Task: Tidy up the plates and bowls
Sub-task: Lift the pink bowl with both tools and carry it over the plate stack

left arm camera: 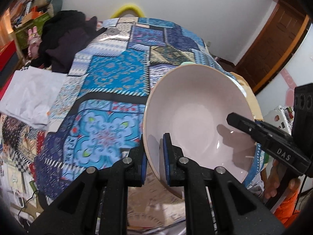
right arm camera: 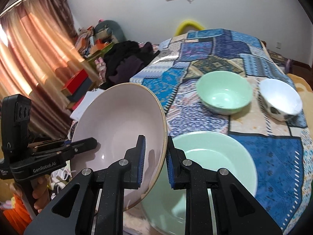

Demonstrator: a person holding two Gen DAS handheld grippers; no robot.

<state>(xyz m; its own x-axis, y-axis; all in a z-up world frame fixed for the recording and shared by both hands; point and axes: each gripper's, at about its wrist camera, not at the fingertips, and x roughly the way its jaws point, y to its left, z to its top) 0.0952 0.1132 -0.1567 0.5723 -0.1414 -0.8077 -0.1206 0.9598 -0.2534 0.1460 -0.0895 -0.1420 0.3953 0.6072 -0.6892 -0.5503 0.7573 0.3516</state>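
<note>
Both tools, left tool and right tool, pinch opposite rim edges of a tilted pink ceramic bowl, lower centre of frame above a green plate; it looks stiff, glossy-slippery, breakable.
</note>
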